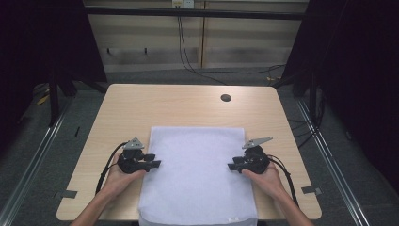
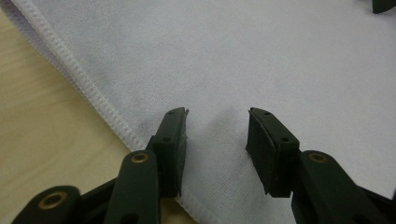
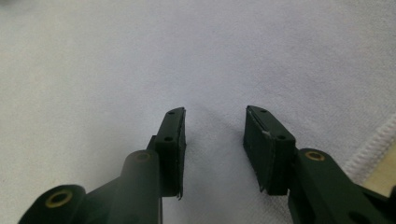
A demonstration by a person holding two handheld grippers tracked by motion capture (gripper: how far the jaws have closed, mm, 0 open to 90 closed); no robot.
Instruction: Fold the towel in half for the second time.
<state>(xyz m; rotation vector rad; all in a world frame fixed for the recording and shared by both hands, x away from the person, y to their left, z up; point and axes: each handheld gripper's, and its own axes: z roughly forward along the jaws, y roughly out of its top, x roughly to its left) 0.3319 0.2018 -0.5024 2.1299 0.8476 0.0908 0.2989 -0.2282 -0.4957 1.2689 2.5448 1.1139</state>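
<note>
Gaping half-wide over the towel [image 1: 197, 174], left gripper [image 2: 216, 135] and right gripper [image 3: 215, 135] hold nothing; uneven pinches risk a skewed fold.

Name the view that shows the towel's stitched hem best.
The left gripper view: the hem runs close up, its stitching clear. The right gripper view catches a short bit. The high view shows the whole towel, its stitching too small to see.

Light wooden table [image 1: 141, 103], white towel [image 1: 197, 174] spread flat on it
</note>
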